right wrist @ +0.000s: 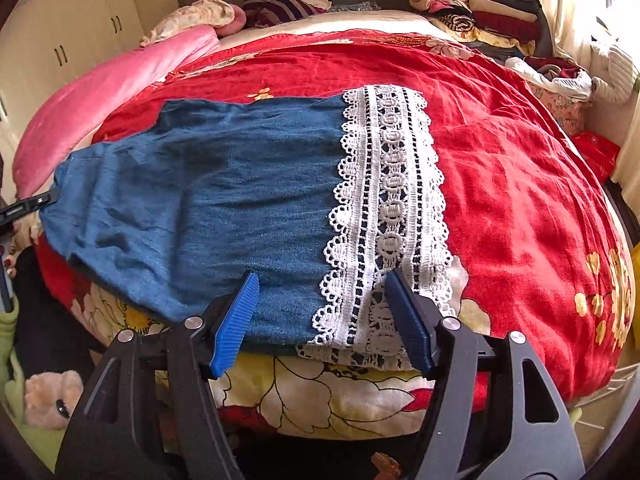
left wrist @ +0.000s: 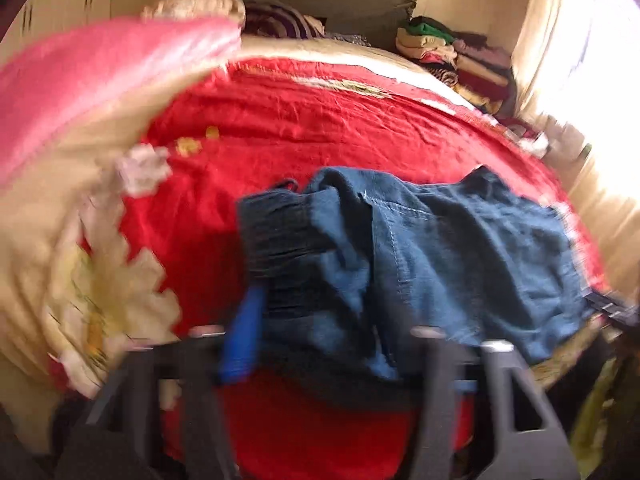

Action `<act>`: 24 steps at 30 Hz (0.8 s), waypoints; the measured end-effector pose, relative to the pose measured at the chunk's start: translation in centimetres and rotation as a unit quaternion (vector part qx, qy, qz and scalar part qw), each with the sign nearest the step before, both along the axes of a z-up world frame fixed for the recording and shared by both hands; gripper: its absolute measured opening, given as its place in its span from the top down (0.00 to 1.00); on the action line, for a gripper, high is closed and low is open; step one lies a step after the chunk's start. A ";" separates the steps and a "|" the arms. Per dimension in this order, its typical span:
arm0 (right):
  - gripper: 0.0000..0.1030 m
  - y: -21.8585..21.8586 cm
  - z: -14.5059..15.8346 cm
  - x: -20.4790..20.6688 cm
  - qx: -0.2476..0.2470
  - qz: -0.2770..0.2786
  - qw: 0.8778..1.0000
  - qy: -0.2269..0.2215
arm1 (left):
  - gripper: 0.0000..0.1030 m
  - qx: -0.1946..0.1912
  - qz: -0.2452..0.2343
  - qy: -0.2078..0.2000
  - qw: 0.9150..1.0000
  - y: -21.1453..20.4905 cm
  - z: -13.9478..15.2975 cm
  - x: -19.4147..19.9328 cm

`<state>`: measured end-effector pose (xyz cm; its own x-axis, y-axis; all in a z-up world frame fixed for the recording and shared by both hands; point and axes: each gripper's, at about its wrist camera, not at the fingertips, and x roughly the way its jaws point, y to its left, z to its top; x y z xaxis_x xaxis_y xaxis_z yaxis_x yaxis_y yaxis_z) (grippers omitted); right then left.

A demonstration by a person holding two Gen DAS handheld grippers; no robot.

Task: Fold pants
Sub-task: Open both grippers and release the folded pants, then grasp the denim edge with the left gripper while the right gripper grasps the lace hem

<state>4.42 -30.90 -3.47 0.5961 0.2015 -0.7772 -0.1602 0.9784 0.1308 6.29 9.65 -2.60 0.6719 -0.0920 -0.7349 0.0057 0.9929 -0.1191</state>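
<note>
Blue denim pants point(right wrist: 208, 200) lie flat across a red bedspread point(right wrist: 520, 184), with a white lace hem point(right wrist: 392, 208) on the right. My right gripper point(right wrist: 320, 320) is open, its blue pads on either side of the near edge by the lace. In the blurred left wrist view the pants' gathered waistband end point(left wrist: 288, 240) lies bunched over my left gripper point(left wrist: 332, 344); its jaws stand wide apart, one blue pad point(left wrist: 240, 344) shows, the other is hidden under cloth. The left gripper's tip also shows in the right wrist view point(right wrist: 32, 204) at the pants' left end.
A pink quilt point(right wrist: 104, 88) lies along the bed's left side. Pillows point(right wrist: 208, 14) sit at the headboard. Stacked folded clothes point(right wrist: 480, 4) are at the back right. A bright window point(left wrist: 592, 60) is on the right. A plush toy point(right wrist: 52, 400) lies on the floor, lower left.
</note>
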 end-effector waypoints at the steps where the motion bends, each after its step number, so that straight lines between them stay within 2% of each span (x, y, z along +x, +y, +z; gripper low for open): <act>1: 0.43 -0.1 0.0 0.0 0.000 0.001 1.000 0.001 | 0.74 0.002 -0.002 -0.009 1.000 0.0 0.4 -0.2; 2: 0.43 -0.1 0.0 -0.1 0.001 0.000 1.000 0.001 | 0.77 -0.005 -0.002 -0.012 1.000 0.5 0.8 -0.4; 4: 0.43 0.0 0.1 -0.2 0.000 0.001 1.000 0.001 | 0.81 0.009 0.007 -0.023 1.000 1.2 1.6 -0.8; 6: 0.43 0.0 0.0 -0.2 -0.002 0.001 1.000 0.001 | 0.80 0.025 0.014 -0.025 0.999 1.9 1.7 -0.9; 9: 0.41 0.2 -0.1 -0.2 -0.007 0.003 1.000 0.002 | 0.68 0.014 0.020 -0.002 1.000 2.8 0.2 0.0; 12: 0.41 0.2 -0.1 -0.2 -0.007 0.004 1.000 0.002 | 0.63 -0.002 0.031 -0.015 0.999 3.1 0.8 -0.4; 14: 0.41 0.3 -0.2 -0.2 -0.013 0.002 1.000 0.003 | 0.49 0.040 0.046 -0.052 0.997 2.4 3.1 -1.7; 15: 0.41 0.7 -0.2 -0.1 -0.026 0.004 1.000 0.003 | 0.47 0.068 0.044 -0.078 0.994 1.5 4.3 -2.3; 16: 0.41 1.1 -0.2 -0.1 -0.040 0.005 0.999 0.003 | 0.44 0.091 0.029 -0.107 0.990 0.2 5.8 -3.1; 17: 0.41 1.4 -0.2 -0.1 -0.050 0.005 0.999 0.001 | 0.39 0.096 0.012 -0.121 0.988 -0.8 6.7 -3.5; 19: 0.41 1.7 0.2 -0.3 -0.058 0.000 0.998 -0.007 | 0.35 0.081 -0.039 -0.136 0.987 -3.5 7.8 -3.7; 21: 0.41 1.8 1.0 -0.7 -0.049 -0.006 0.998 -0.026 | 0.35 0.052 -0.086 -0.127 0.987 -5.8 7.5 -3.0; 24: 0.41 2.3 1.8 -0.9 -0.055 -0.006 0.998 -0.041 | 0.35 0.001 -0.170 -0.074 0.983 -10.6 4.8 -1.1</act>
<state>3.51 -28.63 -1.64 0.6605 0.1108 -0.7426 -0.1545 0.9879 0.0099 5.15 -0.99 2.15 0.7022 -0.3288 -0.6315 0.3551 0.9305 -0.0896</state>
